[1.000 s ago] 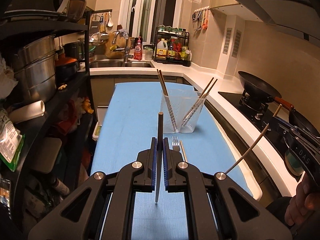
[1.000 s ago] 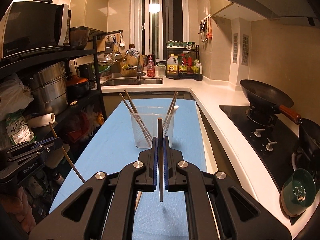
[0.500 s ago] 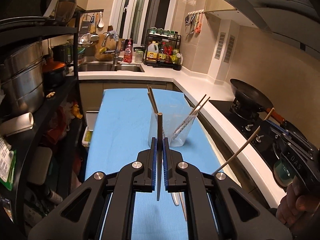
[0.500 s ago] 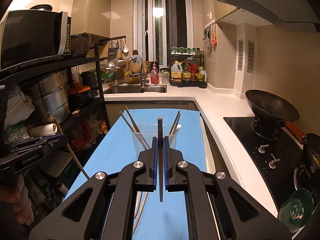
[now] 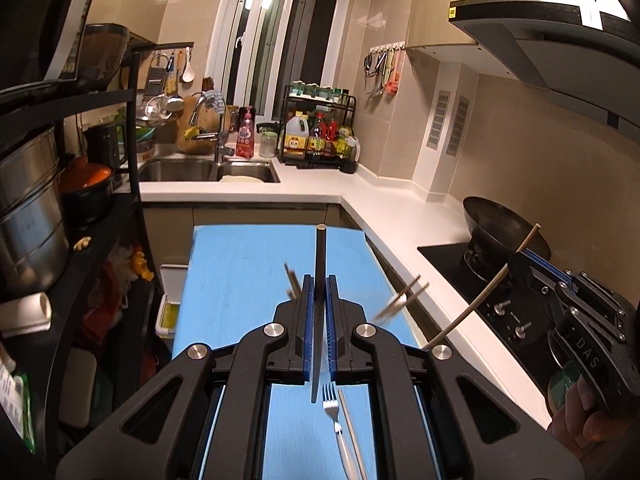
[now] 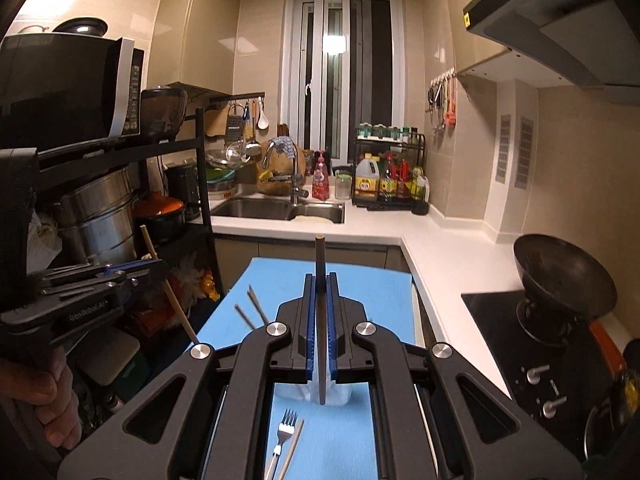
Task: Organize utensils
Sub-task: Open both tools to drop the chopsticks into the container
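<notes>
I have a chopstick in each claw. My left gripper [image 5: 319, 300] is closed tight on a dark chopstick [image 5: 320, 256] that stands upright between the blue pads, its blunt end above the fingers and its thin tip hanging below them. My right gripper [image 6: 319, 300] is clamped the same way on its own chopstick [image 6: 319, 260], also close to vertical. The clear cup [image 6: 332, 394] sits on the blue mat [image 6: 360, 288] directly under and just ahead of my right claw, mostly hidden by the fingers; the chopsticks already in the cup [image 6: 256, 306] lean out past its rim. Judging from both views, my right hand is the nearer one, so its stick should go straight down, long axis kept upright. A fork [image 6: 285, 430] and one more chopstick [image 6: 294, 446] lie flat on the mat beside the cup, pointing away from me
</notes>
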Tool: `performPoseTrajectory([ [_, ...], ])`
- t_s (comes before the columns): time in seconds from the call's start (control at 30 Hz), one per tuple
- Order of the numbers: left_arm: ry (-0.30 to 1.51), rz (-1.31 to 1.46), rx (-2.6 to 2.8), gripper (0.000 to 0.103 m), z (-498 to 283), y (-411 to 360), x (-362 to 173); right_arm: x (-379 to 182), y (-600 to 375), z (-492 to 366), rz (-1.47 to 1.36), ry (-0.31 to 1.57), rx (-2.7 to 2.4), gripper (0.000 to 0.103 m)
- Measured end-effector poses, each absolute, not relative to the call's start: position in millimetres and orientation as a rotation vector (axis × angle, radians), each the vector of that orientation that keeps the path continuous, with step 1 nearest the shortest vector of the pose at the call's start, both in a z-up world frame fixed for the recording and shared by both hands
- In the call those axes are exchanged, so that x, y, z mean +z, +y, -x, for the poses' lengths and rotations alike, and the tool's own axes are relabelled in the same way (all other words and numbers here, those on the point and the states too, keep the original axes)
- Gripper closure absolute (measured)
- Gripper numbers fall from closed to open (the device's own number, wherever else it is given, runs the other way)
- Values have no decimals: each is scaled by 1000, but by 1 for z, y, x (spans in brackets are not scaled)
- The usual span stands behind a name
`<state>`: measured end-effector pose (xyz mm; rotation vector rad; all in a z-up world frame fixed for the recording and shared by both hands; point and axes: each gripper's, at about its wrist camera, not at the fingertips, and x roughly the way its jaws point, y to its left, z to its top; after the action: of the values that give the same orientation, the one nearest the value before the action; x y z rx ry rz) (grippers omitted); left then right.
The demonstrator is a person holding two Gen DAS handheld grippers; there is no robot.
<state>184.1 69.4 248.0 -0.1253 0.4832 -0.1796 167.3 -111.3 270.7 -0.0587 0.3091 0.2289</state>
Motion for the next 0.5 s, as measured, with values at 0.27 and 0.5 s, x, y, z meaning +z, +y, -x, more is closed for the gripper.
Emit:
performPoseTrajectory([
  [0.27,444,113,-204,97,-234,52,272,294,-106,-215,52,244,221,98],
  [0.5,435,41,-214,97,-272,30,267,261,-106,-249,67,288,208,98],
])
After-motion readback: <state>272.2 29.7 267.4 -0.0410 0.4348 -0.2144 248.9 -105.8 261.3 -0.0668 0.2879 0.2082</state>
